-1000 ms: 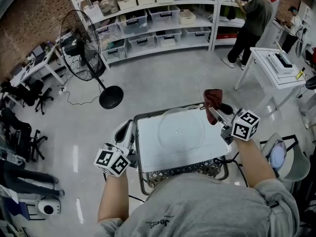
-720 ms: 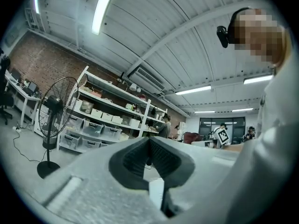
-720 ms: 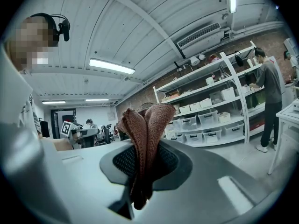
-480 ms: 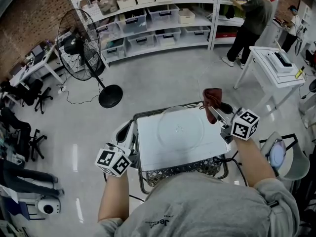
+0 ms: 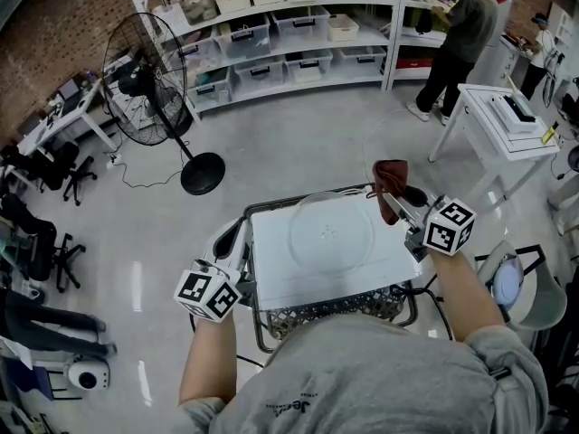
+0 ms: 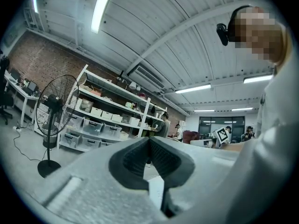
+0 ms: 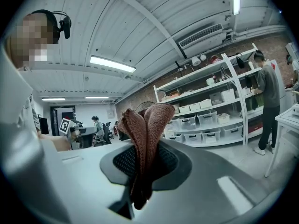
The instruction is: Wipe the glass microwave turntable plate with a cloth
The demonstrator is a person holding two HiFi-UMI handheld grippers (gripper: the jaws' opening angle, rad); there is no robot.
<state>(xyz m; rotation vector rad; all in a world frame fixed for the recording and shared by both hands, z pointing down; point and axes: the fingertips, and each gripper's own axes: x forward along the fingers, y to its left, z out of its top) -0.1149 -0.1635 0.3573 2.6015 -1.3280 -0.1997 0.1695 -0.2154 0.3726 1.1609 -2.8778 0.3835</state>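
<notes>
A clear, round glass turntable plate (image 5: 330, 235) lies flat on a white rectangular tabletop (image 5: 298, 283) that sits over a dark wire-mesh basket (image 5: 326, 313). The plate rests on the far half of the tabletop, about midway between its left and right edges. Its far rim reaches the far edge.

The right tongs (image 7: 145, 146) are closed tight on a folded reddish-brown cloth (image 5: 389, 177). The cloth is pinched between the dark ribbed pads, and a rounded bunch of it stands out past the tips. In the head view these tongs are held just off the far right corner of the tabletop. The cloth hangs beside that corner, near the plate's right rim but apart from it.

The left tongs (image 6: 150, 143) are fully closed, their dark pads meeting with nothing between them. They are held just outside the tabletop's left edge, towards the far left corner, and do not touch the plate.

Both tongs are carried by a person in a grey sweatshirt (image 5: 389, 378), seen from above at the near edge. On the grey floor (image 5: 298, 143) beyond the far edge stands a black pedestal fan (image 5: 149, 80). Behind it is white shelving (image 5: 289, 25) lined with plastic bins, and another person (image 5: 457, 39) stands at its right end.
</notes>
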